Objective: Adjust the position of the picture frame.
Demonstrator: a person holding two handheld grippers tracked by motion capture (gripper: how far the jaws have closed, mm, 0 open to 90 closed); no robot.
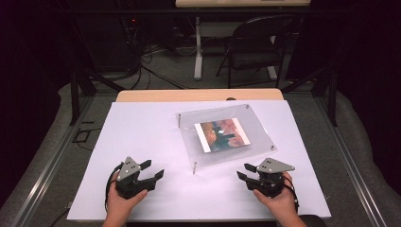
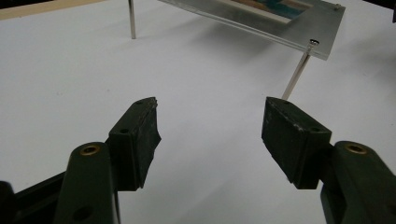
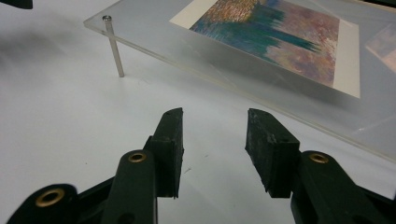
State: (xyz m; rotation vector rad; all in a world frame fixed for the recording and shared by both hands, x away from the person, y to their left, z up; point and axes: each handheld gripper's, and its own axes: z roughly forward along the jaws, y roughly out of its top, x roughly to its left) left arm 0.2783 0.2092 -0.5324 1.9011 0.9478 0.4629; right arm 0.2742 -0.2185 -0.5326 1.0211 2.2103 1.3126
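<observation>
A clear acrylic frame (image 1: 257, 127) with a colourful picture (image 1: 222, 134) inside stands on thin metal legs (image 1: 194, 168) on the white tabletop (image 1: 142, 132). From the left gripper view its near edge (image 2: 299, 32) and a leg (image 2: 295, 77) show; from the right gripper view the picture (image 3: 275, 32) and a leg (image 3: 114, 46) show. My left gripper (image 1: 152, 169) is open at the front left, empty, short of the frame. My right gripper (image 1: 246, 171) is open at the front right, empty, just before the frame's near corner.
A folding chair (image 1: 257, 45) and a desk leg (image 1: 198, 47) stand on the floor beyond the table, with cables (image 1: 146, 71) on the floor. A wooden strip (image 1: 198, 94) shows at the table's far edge. Bare white surface lies between the grippers.
</observation>
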